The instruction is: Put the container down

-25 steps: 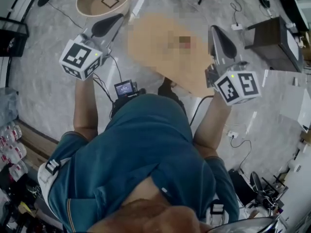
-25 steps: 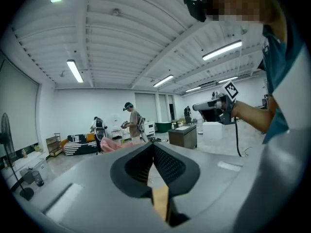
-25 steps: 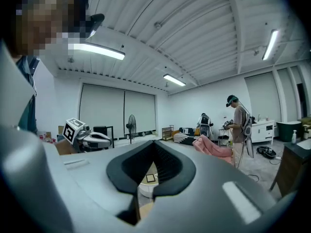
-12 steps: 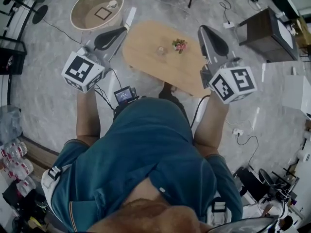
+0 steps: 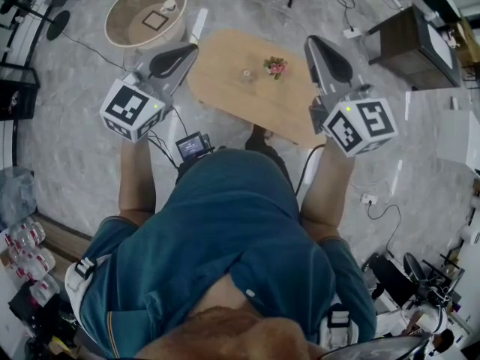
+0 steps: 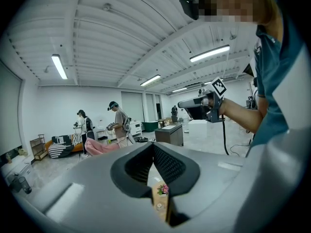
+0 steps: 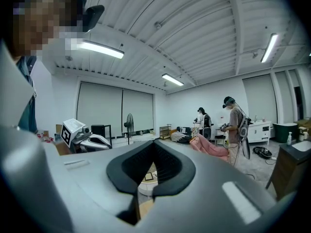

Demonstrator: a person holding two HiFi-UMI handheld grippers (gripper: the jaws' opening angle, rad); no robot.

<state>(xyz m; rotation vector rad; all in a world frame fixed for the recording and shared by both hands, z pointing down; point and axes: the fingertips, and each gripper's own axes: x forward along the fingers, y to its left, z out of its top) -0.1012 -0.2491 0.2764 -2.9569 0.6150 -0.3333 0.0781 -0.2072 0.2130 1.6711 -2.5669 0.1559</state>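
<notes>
We see one small clear container (image 5: 245, 74) standing on the one oval counter (image 5: 221, 88), just beside one flower bunch (image 5: 275, 67) and apart from both grippers. Our two grippers flank the counter. The left gripper (image 5: 193, 48) and the right gripper (image 5: 310, 43) each have jaws closed together, with nothing held. One round tub (image 5: 131, 22) sits on the floor beyond the left gripper.

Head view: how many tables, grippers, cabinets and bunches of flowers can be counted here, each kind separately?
Tables: 2 (oval wooden table, round table)
Grippers: 2 (left gripper, right gripper)
Cabinets: 1 (dark cabinet)
Flowers: 1 (flowers on the oval wooden table)
Total: 6
</notes>
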